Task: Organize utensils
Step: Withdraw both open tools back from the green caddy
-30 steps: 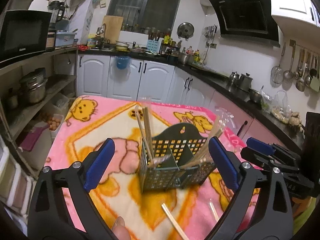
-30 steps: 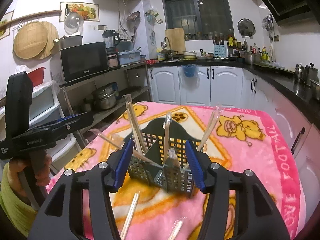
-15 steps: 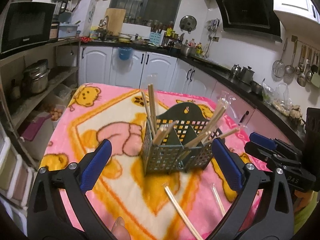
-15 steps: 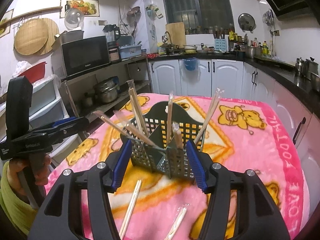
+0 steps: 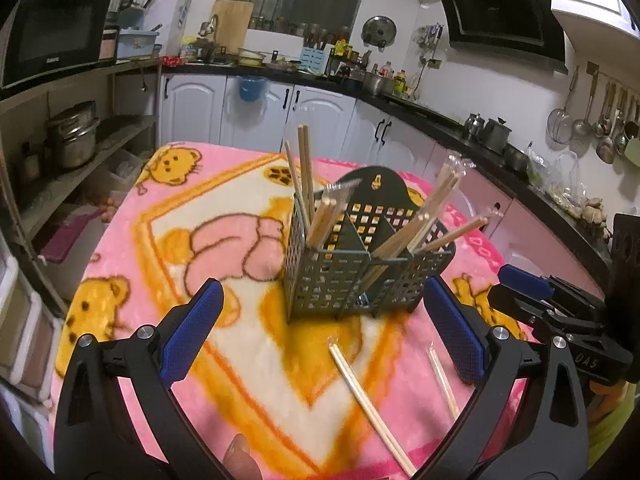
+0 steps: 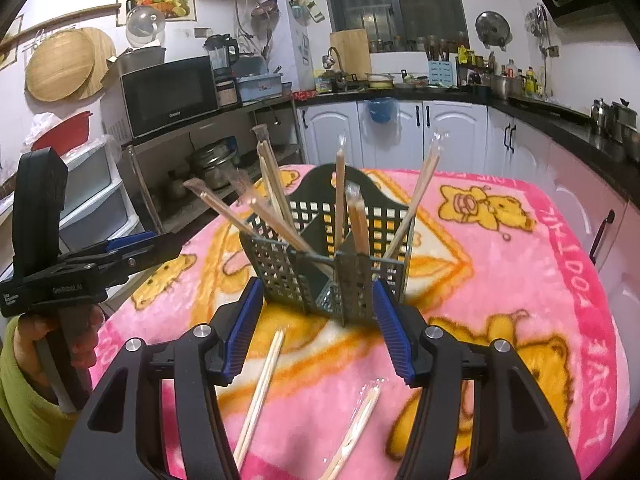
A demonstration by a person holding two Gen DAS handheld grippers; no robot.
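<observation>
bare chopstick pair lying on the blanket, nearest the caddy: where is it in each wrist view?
Left wrist: the bare chopstick pair lies low and right of centre, running from just in front of the caddy down toward the bottom right.
Right wrist: the same pair lies low and left of centre, under the left finger of the right claw.
Shared landmark: the caddy, and the microwave on the shelf.
</observation>
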